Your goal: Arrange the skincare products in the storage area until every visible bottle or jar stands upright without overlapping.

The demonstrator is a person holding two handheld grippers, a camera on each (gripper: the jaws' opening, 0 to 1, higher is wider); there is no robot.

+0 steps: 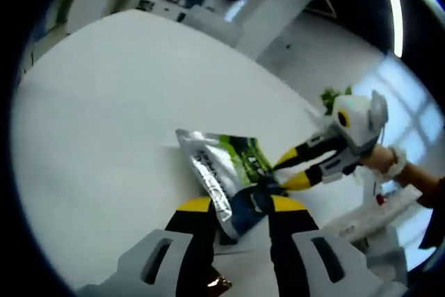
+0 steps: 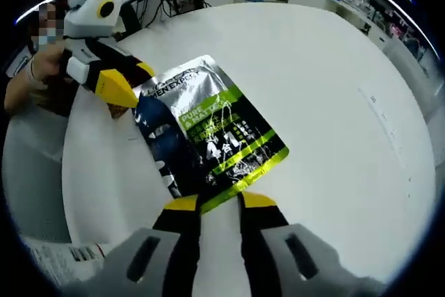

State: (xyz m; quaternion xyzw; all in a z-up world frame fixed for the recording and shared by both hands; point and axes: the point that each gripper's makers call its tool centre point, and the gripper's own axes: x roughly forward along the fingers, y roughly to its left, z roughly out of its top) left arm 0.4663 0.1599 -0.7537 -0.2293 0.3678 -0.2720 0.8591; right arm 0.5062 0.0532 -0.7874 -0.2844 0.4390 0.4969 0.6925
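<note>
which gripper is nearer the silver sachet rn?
Neither clearly: both touch it. Left gripper clamps one edge of the silver sachet; right gripper clamps the opposite edge, over the white table.

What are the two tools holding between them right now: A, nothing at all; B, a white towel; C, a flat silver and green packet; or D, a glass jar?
C: the left tool and right tool each pinch an opposite edge of the packet above the white table.
</note>
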